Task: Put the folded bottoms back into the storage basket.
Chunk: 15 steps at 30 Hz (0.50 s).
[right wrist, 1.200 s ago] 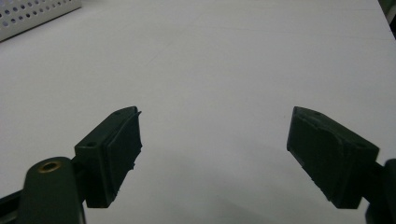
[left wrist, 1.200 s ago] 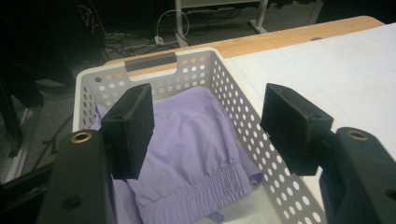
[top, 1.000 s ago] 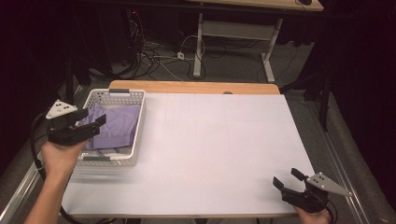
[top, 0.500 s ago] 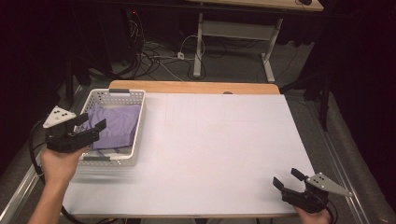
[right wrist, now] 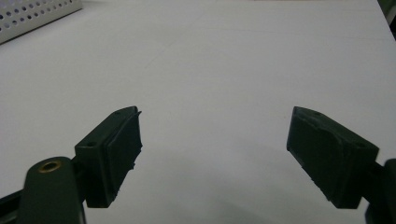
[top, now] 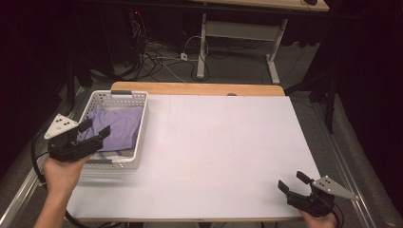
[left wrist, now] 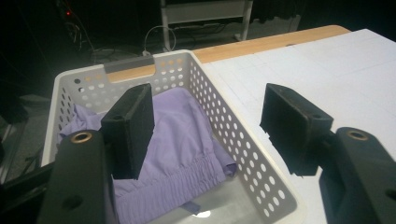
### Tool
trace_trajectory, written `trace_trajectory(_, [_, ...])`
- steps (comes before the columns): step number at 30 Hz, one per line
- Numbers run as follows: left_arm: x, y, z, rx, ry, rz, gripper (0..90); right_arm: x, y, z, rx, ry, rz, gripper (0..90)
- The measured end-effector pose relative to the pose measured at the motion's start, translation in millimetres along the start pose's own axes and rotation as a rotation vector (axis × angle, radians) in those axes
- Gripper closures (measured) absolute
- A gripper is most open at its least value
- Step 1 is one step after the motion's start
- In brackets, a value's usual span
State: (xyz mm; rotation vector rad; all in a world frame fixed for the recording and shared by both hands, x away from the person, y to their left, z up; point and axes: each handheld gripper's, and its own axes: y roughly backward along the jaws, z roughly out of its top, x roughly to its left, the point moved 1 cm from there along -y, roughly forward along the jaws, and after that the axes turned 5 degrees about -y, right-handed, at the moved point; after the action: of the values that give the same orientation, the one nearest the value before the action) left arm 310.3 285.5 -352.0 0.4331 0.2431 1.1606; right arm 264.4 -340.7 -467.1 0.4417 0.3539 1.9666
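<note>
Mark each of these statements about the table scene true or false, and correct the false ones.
1. The purple cloth lies inside the white basket. True.
2. The left gripper grips the cloth. False: its jaws are open and empty, above the basket.
3. The right gripper is open, holding nothing. True.
4. The basket sits in the middle of the white table. False: it sits at the table's left edge.
5. The right gripper hovers over the basket. False: it is at the table's near right corner.

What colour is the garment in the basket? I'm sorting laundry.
Lilac purple garment, clearest in the left gripper view.
</note>
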Motion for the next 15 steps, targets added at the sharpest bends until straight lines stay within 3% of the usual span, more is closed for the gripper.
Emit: trace_trajectory(15, [-7.8, 3.5, -9.9, -0.016, 0.001, -0.009, 33.3, 0.1, -0.2, -0.1, -0.001, 0.0, -0.003, 19.0])
